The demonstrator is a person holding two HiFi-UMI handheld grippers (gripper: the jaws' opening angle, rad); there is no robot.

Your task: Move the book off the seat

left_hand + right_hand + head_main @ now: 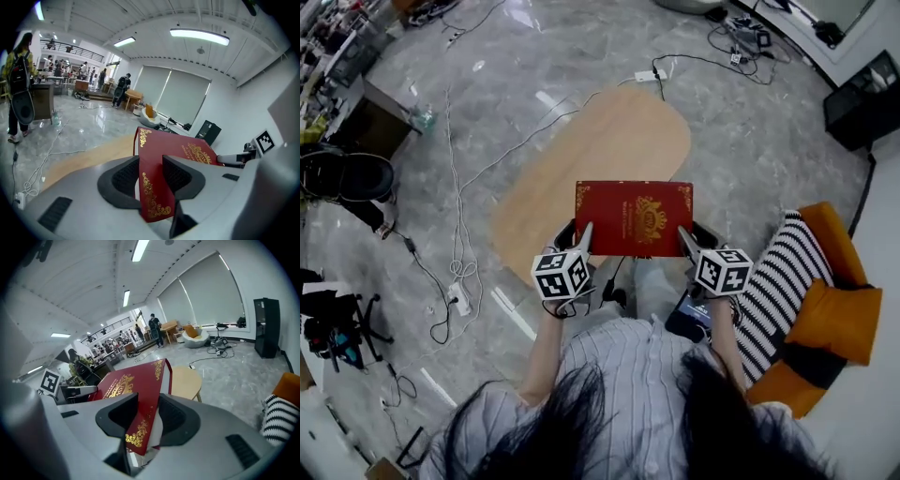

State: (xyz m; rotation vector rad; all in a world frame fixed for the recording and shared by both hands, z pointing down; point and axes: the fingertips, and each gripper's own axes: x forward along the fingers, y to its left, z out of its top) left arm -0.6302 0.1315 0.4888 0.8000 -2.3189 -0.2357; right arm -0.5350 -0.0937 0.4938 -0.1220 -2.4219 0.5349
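1. Left gripper (152,177) is clamped on the book (633,217); its pads press both faces of the red cover at the near left corner.
2. Right gripper (144,416) does the same at the near right corner, so we hold the book two-handed.
3. We see the book in the air in front of our chest, cover and gold crest up, roughly level. Its long axis runs left to right, from one gripper across to the other, and it sticks out ahead of both sets of jaws.
4. Key relation: the orange seat (842,314) with its striped cushion (783,281) sits low on our right, beside the right gripper, and the book is already clear of it. The table (609,141) lies straight ahead and below, its near edge under the book. We judge the set-down goes forward and down. Neither hand is nearer, so both must travel together to keep the book flat.
5. Surface: we note a light wood oval tabletop, bare where we see it.
6. Room: grey polished floor (487,84) with loose cables (455,187), a power strip (647,75) past the table, a black cabinet (862,98) far right, and people (123,89) at distant desks.
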